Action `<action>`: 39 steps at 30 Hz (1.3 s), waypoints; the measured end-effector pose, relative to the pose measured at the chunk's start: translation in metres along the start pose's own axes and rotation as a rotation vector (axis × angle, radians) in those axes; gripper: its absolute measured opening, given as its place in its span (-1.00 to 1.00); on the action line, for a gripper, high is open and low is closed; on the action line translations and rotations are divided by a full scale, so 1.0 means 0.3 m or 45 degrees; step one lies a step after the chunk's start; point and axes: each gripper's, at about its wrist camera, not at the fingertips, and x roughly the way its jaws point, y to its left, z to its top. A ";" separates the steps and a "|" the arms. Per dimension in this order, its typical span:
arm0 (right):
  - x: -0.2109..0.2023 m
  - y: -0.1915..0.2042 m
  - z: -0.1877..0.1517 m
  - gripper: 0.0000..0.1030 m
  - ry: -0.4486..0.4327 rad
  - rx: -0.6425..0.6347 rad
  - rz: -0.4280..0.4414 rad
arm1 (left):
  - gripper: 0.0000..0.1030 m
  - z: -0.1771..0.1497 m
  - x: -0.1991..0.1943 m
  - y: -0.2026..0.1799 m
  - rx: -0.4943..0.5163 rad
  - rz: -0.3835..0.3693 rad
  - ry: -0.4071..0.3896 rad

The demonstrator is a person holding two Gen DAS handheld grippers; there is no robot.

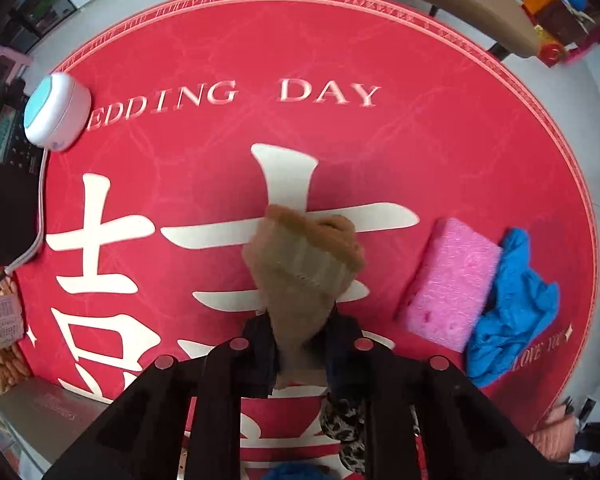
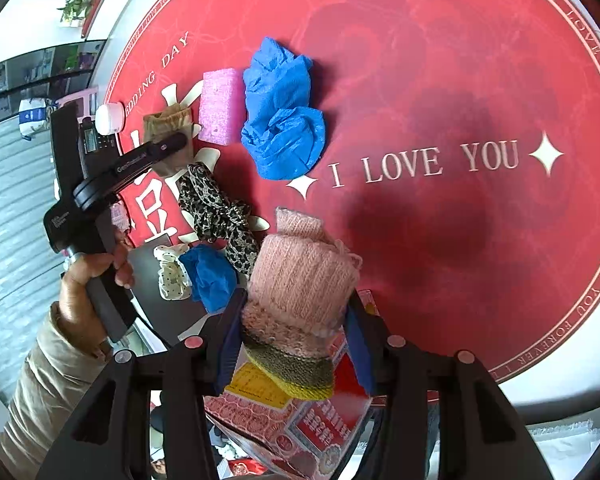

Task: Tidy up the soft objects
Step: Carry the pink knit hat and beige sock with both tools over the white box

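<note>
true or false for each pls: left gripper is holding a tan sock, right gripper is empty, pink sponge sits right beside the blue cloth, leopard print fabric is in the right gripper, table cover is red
1. The left gripper holds a tan sock: true.
2. The right gripper is empty: false, it is shut on a pink knitted sock.
3. The pink sponge sits right beside the blue cloth: true.
4. The leopard print fabric is in the right gripper: false, it lies on the table.
5. The table cover is red: true.
</note>
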 end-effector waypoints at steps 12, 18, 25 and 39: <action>-0.106 -0.047 -0.087 -0.02 -0.141 0.035 -0.080 | -0.63 -0.146 -0.235 -0.022 0.079 -0.074 -0.131; -0.155 -0.070 -0.173 -0.02 -0.189 0.058 -0.110 | -0.63 -0.287 -0.369 -0.047 0.138 -0.124 -0.165; -0.186 -0.088 -0.292 -0.02 -0.256 0.107 -0.148 | -0.63 -0.494 -0.431 -0.087 0.177 -0.182 -0.139; -0.235 -0.144 -0.561 -0.02 -0.322 0.191 -0.208 | -0.63 -0.853 -0.511 -0.228 0.340 -0.300 -0.065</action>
